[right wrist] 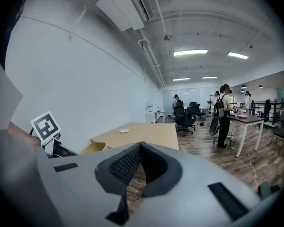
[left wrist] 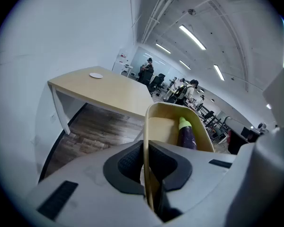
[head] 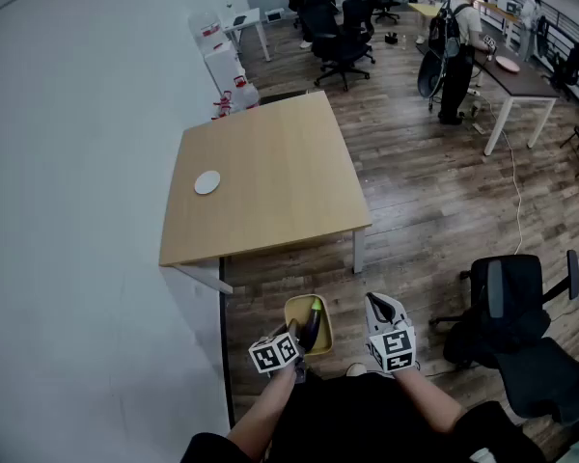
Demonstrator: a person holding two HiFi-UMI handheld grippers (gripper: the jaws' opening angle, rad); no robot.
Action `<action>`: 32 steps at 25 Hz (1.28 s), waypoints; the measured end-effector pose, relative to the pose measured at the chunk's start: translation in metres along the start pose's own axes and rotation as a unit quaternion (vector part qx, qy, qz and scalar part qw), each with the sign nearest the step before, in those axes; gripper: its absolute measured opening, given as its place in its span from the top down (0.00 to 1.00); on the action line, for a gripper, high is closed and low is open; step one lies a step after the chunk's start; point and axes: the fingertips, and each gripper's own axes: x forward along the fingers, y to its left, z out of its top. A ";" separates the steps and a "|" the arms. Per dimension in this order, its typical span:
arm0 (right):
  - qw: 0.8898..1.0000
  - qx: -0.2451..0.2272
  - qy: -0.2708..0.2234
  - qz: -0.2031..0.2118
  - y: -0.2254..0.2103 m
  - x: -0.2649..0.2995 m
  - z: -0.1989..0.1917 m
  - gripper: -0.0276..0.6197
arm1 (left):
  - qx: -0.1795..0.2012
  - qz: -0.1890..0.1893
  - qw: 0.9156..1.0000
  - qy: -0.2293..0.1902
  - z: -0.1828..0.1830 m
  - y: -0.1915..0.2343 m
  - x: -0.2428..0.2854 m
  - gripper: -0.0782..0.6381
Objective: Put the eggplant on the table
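Observation:
A dark purple eggplant (head: pixel 312 326) with a green cap lies in a tan bowl (head: pixel 322 343) held above the wood floor, short of the table's near edge. My left gripper (head: pixel 294 336) is shut on the bowl's near rim. In the left gripper view the rim (left wrist: pixel 145 126) runs between the jaws of the left gripper (left wrist: pixel 146 148), with the eggplant (left wrist: pixel 187 135) beyond. The light wooden table (head: pixel 270 177) stands ahead. My right gripper (head: pixel 379 307) hangs beside the bowl; in its own view the right gripper (right wrist: pixel 141 148) is shut with nothing in it.
A small white disc (head: pixel 206 182) lies on the table's left part. A white wall runs along the left. A black office chair (head: pixel 516 331) stands at my right. Farther back stand a person (head: pixel 458 51) by a dark desk (head: pixel 521 80), more chairs (head: pixel 343 37) and white furniture (head: pixel 227 61).

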 end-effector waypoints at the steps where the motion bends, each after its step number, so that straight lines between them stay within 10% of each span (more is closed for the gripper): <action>1: 1.000 -0.002 -0.002 0.001 -0.001 0.002 0.002 0.86 | 0.000 0.000 1.000 0.000 0.001 -0.001 0.001 0.86; 32: 0.998 0.028 0.052 -0.002 -0.016 0.123 -0.005 0.86 | -0.021 0.005 0.999 0.039 0.070 0.066 0.099 0.86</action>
